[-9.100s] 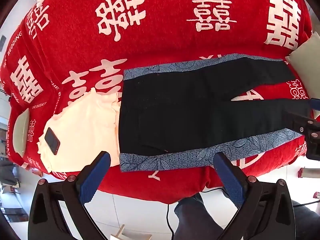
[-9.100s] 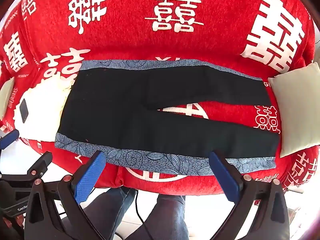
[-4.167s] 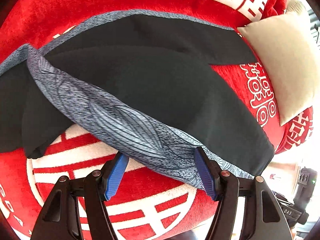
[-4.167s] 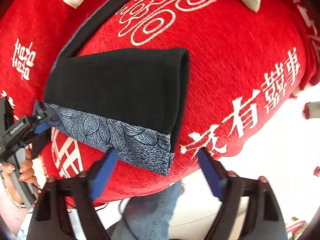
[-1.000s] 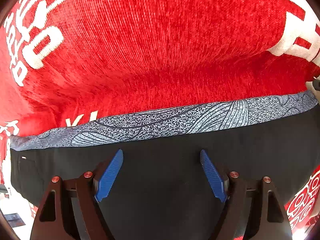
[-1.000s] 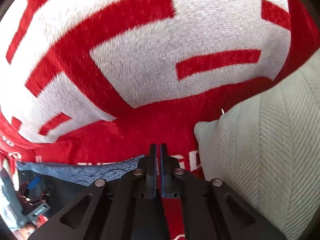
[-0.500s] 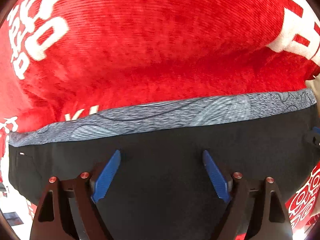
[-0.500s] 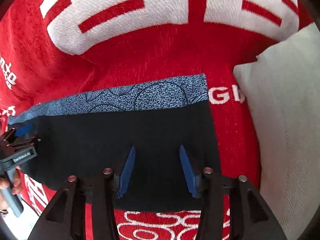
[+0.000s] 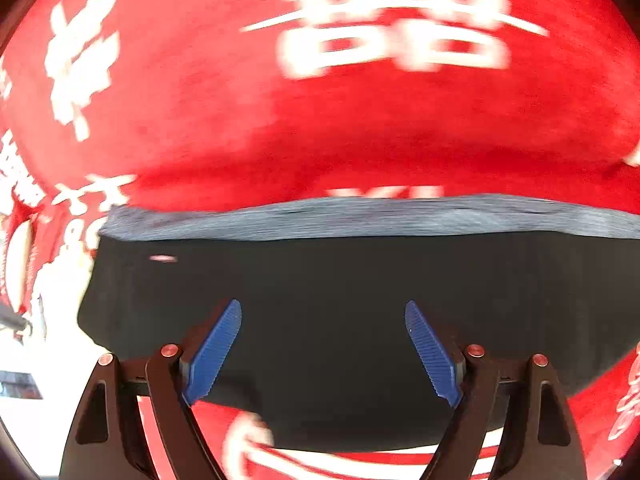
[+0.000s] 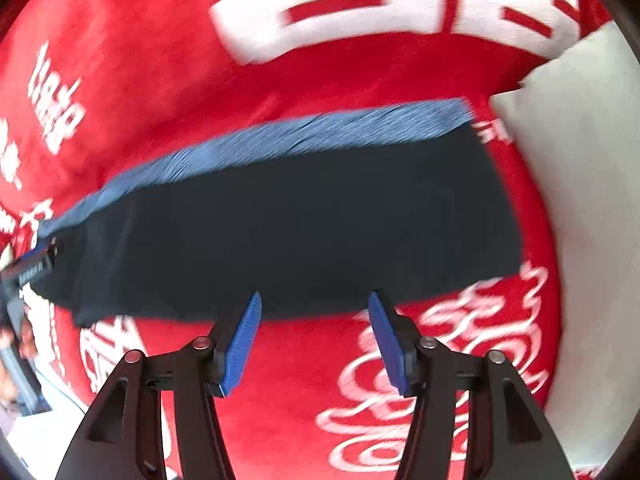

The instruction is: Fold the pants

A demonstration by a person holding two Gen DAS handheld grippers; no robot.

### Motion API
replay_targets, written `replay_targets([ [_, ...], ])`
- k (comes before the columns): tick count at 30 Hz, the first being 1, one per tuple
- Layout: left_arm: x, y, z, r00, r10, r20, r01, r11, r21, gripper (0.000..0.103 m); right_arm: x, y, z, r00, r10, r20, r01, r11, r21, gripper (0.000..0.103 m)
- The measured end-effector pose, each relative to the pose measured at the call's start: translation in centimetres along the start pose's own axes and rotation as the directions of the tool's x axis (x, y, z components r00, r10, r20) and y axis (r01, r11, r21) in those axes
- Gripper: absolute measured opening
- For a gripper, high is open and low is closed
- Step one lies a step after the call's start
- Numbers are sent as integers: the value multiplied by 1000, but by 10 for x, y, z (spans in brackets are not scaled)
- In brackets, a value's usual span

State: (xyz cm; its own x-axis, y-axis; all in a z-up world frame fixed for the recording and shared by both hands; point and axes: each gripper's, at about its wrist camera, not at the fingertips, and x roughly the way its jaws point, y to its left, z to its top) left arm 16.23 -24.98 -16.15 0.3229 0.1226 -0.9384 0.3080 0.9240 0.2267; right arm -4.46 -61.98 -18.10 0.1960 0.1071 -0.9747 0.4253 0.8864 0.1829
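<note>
The black pants (image 9: 340,312) with a blue-grey patterned side band (image 9: 360,216) lie folded lengthwise, one leg over the other, on the red cover. My left gripper (image 9: 323,316) hangs open above the black cloth with nothing between its blue pads. In the right wrist view the pants (image 10: 300,224) stretch from far left to the leg ends at the right. My right gripper (image 10: 315,308) is over their near edge; its jaws are opening and hold nothing. The left gripper (image 10: 32,264) shows at the far left edge, by the other end of the pants.
A red cover (image 9: 320,128) with white characters spreads over the whole surface. A cream pillow (image 10: 580,200) lies just right of the leg ends. White floor (image 9: 24,400) shows past the cover's left edge. A hand (image 10: 16,340) shows at the far left.
My right gripper went from shut to open, let the leg end go and drew back toward the near edge. My left gripper slid left along the pants, so their left end came into view.
</note>
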Motion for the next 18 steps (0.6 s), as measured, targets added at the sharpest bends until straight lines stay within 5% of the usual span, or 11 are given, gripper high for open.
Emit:
replay_targets([
  [10,101,114,18,996,73,-54,-77,994,-81,85,6,148,-39,997,70,-25,-71,996,-49,60],
  [13,121,139,31,999,37,-29,-41,993,-113,92,16,185,-48,990,135,-28,-137,989,-47,60],
  [18,108,160,29,999,34,-9,-34,998,-60,94,37,246,-63,935,350,-55,-351,936,-12,63],
])
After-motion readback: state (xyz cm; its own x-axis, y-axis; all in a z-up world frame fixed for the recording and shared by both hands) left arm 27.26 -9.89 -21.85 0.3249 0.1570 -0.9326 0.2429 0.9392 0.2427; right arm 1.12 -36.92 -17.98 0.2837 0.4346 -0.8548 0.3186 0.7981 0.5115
